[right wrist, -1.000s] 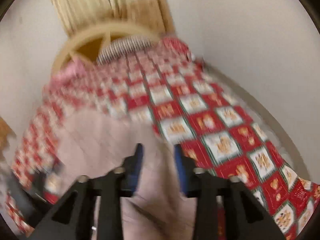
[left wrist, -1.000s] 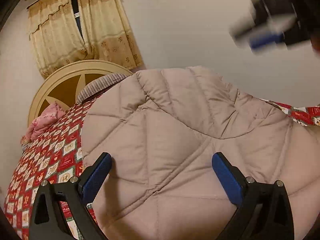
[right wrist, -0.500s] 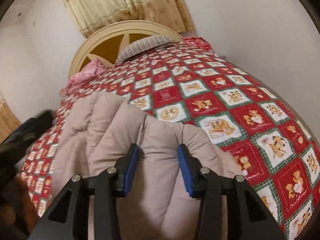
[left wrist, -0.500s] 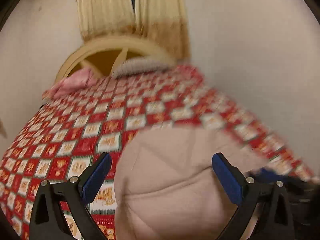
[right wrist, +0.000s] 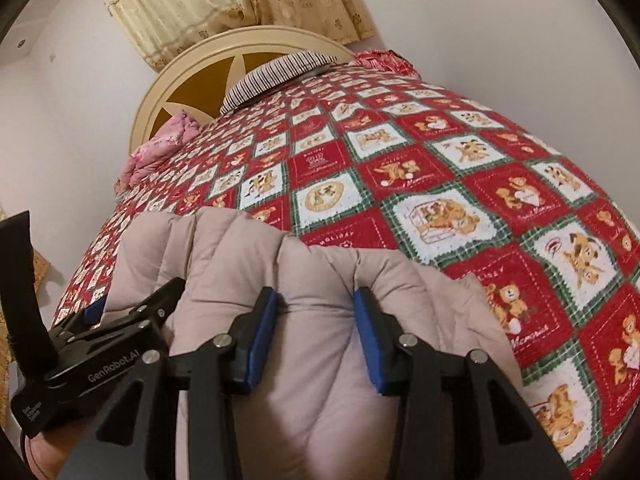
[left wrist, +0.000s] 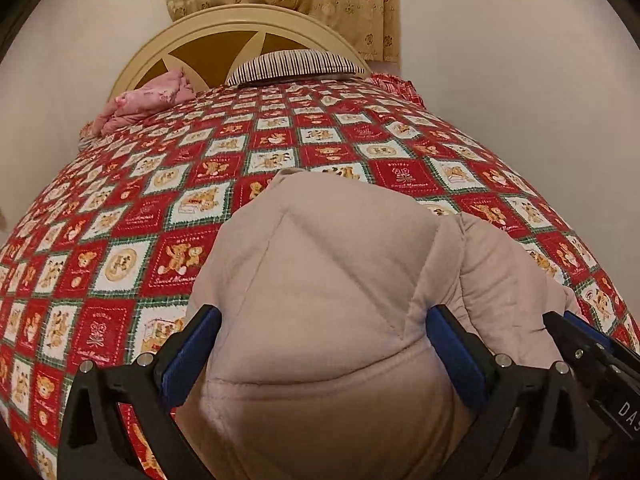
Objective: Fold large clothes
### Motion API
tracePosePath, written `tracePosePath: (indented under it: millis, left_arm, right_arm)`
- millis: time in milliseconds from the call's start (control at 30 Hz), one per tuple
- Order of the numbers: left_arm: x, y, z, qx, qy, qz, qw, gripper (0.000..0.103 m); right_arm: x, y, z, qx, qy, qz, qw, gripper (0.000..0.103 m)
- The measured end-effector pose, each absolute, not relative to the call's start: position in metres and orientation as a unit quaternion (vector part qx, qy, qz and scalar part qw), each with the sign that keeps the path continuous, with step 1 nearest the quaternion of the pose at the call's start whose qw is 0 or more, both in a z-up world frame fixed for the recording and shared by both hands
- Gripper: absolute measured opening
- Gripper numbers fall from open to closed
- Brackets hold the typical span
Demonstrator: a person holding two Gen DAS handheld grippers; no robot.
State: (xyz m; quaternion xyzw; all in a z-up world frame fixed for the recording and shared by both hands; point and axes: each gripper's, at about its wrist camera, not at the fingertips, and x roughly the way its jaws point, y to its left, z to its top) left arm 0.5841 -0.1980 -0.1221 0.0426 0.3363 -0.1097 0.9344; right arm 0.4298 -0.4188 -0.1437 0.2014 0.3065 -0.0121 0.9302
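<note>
Both claws grip the padded coat [left wrist: 328, 280]: left claw [left wrist: 324, 354] wide around a thick bunch, right claw [right wrist: 314, 334] narrower, pinching 1 ridge, so it lies evenly on the bed [left wrist: 120, 216].

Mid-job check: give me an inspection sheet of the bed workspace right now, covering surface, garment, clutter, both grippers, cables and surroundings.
Surface: bed with red teddy-bear quilt, spread flat.
Job's things: beige quilted puffer coat, bunched at the near edge.
Clutter: striped pillow and pink bedding by the headboard.
Grippers: left gripper jaws wide, pads against a bulky fold of coat; right gripper pinching a ridge of coat.
Cables: nothing seen.
Surroundings: cream curtains, pale walls.
</note>
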Motion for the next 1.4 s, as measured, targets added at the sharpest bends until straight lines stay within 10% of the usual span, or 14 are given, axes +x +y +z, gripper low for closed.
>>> tracePosePath:
  millis: [1400]
  left_arm:
    - [0.596, -0.195, -0.142, 0.039, 0.356, -0.106, 0.928, 0.102]
  right_arm:
    - [0.443, -0.409, -0.16, 0.179, 0.333, -0.032, 0.925, 0.044]
